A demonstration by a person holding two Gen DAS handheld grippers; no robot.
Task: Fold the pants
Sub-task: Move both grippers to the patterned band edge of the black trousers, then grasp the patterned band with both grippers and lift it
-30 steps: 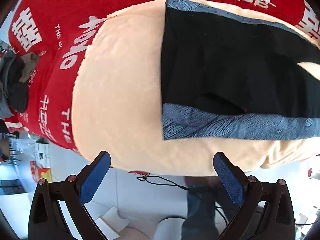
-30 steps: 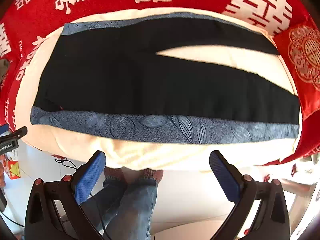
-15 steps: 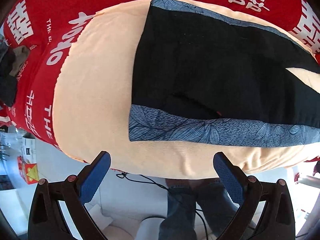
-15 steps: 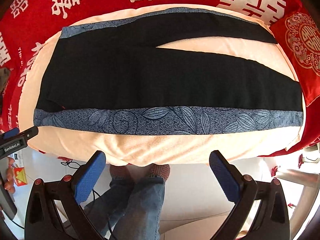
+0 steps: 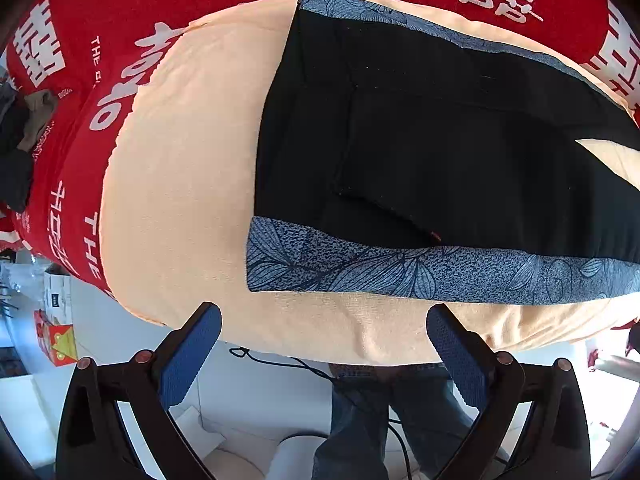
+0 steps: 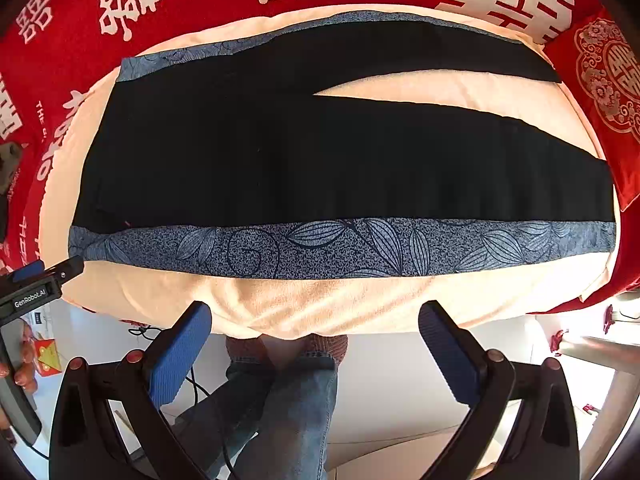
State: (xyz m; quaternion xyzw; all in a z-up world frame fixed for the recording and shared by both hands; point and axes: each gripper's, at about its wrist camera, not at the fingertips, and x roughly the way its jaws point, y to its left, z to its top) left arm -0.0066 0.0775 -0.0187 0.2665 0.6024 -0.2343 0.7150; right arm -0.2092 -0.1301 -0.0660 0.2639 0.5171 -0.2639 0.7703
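Note:
Black pants [image 6: 304, 160] with blue leaf-patterned side stripes lie flat on a peach towel [image 6: 320, 300], waistband to the left, two legs spread to the right. In the left wrist view the waistband end of the pants [image 5: 400, 152] fills the right half of the frame. My left gripper [image 5: 324, 344] is open and empty, above the towel's near edge just below the waistband corner. My right gripper [image 6: 316, 340] is open and empty, above the near edge below the middle of the striped leg. The left gripper also shows in the right wrist view [image 6: 44, 276].
The towel [image 5: 180, 180] lies on a red cloth [image 5: 80, 40] with white characters. A pile of dark clothes [image 5: 20, 132] sits at the far left. A red cushion [image 6: 600, 88] lies at the right. Below are the person's legs in jeans [image 6: 288, 400], a cable and small boxes [image 5: 56, 340].
Both grippers have moved in towards the pants, which now look larger. The left gripper has shifted right, towards the waistband corner. Both stay open.

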